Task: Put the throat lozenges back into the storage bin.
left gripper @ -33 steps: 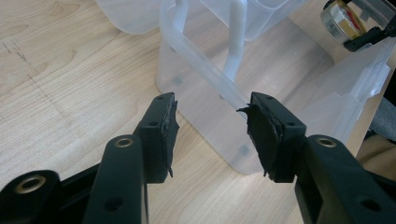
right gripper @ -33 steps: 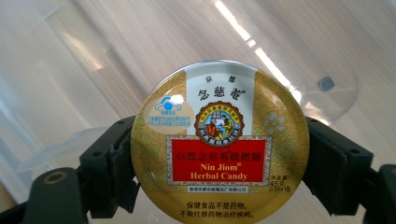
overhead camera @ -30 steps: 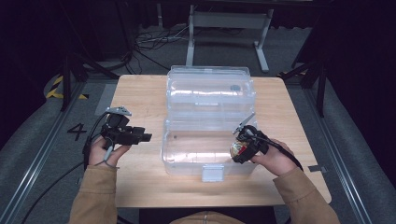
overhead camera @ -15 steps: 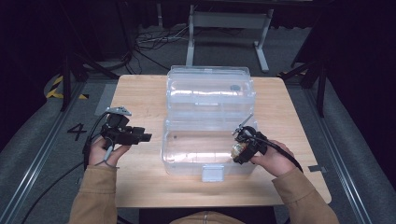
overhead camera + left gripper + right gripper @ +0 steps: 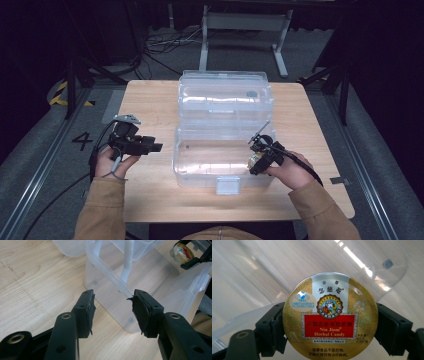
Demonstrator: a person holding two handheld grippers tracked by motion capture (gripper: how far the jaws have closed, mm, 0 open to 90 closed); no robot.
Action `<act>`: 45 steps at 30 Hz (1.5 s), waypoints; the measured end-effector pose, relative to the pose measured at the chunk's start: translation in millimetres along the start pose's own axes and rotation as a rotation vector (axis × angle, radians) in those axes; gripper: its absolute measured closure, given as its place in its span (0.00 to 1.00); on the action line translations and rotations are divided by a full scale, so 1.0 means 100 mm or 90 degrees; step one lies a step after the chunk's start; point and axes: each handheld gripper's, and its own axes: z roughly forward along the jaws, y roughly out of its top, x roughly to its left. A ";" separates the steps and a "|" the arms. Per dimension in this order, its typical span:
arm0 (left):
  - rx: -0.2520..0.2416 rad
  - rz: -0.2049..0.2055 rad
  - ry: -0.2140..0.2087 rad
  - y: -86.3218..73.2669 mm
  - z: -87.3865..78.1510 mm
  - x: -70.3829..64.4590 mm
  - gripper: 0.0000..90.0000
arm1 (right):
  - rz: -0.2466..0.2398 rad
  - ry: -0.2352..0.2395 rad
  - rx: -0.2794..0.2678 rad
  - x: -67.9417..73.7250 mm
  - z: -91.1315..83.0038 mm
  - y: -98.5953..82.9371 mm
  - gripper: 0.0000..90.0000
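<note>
Nearest the person, two tan sleeves come in from the bottom of the high view, each hand holding a set of black tongs over the pale wooden table [image 5: 150, 200].

The right tongs [image 5: 260, 159] sit at the near right corner of the clear plastic storage box [image 5: 220, 170], over its open inside. They are clamped on a round gold candy tin with a red label reading "Nin Jiom Herbal Candy" [image 5: 330, 316]. In the right gripper view one black jaw presses on each side of the tin, its printed lid faces the camera, and the see-through box and pale wood show behind it. The left gripper view shows the same tin [image 5: 183, 252] far off, held above the box's far wall.

The left tongs [image 5: 145, 146] hover above bare table just left of the box, apart from it, with the person's left hand [image 5: 111, 161] gripping the handle and a black cable trailing back toward the table's near edge. In the left gripper view these tongs [image 5: 113, 307] stand wide with nothing between them; their worn black pads [image 5: 140, 311] point at the box's near wall and rim.

Farther away, the box's clear hinged lid [image 5: 225, 92] lies open and flat on the table behind the tub. Beyond the table's far edge are grey floor, loose black cables [image 5: 160, 42] and a grey metal stand [image 5: 245, 22].
</note>
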 end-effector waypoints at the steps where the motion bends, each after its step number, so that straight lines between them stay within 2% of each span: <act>1: -0.001 0.000 0.001 0.00 0.00 0.00 0.58 | -0.009 0.000 0.001 0.00 0.00 0.00 0.23; 9: 0.004 -0.001 0.000 0.00 0.01 0.01 0.58 | -0.034 0.011 0.017 0.00 0.00 0.03 0.23; 13: 0.003 -0.002 0.001 0.00 0.01 0.01 0.58 | -0.033 0.012 0.018 0.00 0.00 0.03 0.23; 22: 0.002 -0.003 -0.001 0.00 0.01 0.01 0.58 | -0.028 -0.012 0.015 0.02 0.00 0.04 0.21; 25: 0.002 -0.004 0.000 0.00 0.01 0.01 0.58 | -0.034 -0.029 0.016 0.01 0.00 0.05 0.15; 35: 0.003 -0.003 0.000 0.00 0.01 0.01 0.58 | -0.034 -0.026 0.014 0.01 0.00 0.05 0.14; 38: 0.003 0.000 0.001 0.00 0.01 0.00 0.58 | -0.032 -0.035 0.015 0.01 0.00 0.05 0.16; 41: 0.003 0.001 0.000 0.00 0.01 0.00 0.58 | -0.026 -0.041 -0.005 0.00 -0.04 0.03 0.18; 45: 0.002 0.006 -0.001 0.01 0.01 -0.02 0.58 | -0.021 -0.027 -0.038 -0.03 -0.16 -0.01 0.19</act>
